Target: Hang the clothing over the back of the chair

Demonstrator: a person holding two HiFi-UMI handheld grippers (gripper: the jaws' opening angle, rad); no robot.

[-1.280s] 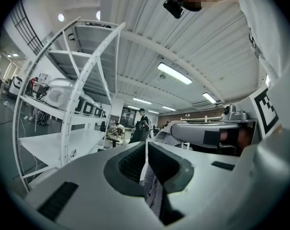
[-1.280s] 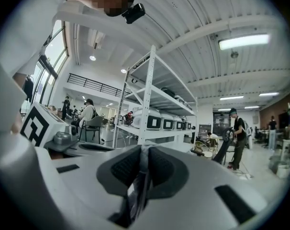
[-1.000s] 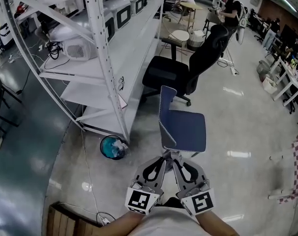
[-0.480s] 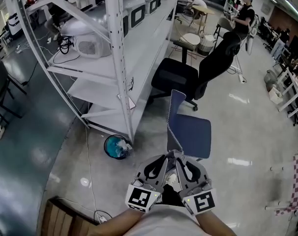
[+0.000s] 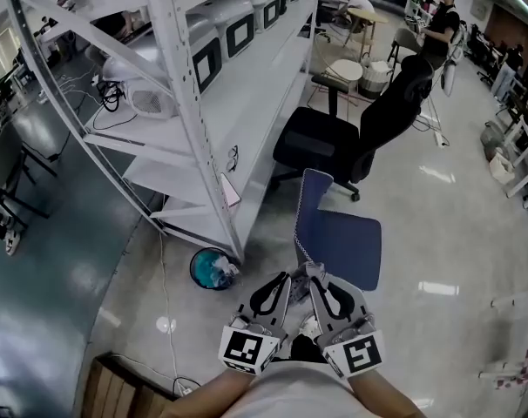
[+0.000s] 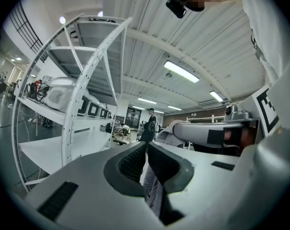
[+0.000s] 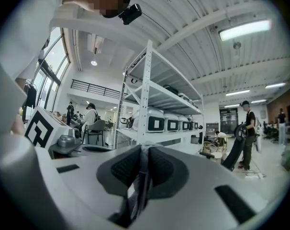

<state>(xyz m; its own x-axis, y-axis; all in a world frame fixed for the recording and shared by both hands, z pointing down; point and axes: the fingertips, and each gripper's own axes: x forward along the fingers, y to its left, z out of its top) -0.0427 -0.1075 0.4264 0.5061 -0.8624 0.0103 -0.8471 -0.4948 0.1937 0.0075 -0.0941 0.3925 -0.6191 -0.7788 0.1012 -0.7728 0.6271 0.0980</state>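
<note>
In the head view both grippers are side by side at the bottom centre, pointing level at the blue chair [image 5: 341, 238]. Its upright back [image 5: 313, 200] is on the seat's left side. My left gripper [image 5: 287, 279] and right gripper [image 5: 316, 277] are each shut on the grey clothing [image 5: 312, 270], which is bunched between their tips and hangs below them. The left gripper view shows the left gripper [image 6: 146, 150] pinching grey cloth [image 6: 154, 195]. The right gripper view shows the right gripper [image 7: 145, 152] clamped on a thin fold of cloth [image 7: 137, 190]. The tips reach over the seat's near edge.
A tall white shelf rack [image 5: 194, 103] with machines stands at the left. A teal bin [image 5: 213, 269] sits at its foot. A black office chair [image 5: 360, 133] stands behind the blue chair. People sit and stand at desks farther back. A wooden piece [image 5: 116, 394] lies near left.
Both grippers have moved forward together with the clothing. The blue chair is now closer, with its near seat edge under the tips. Both grips are unchanged.
</note>
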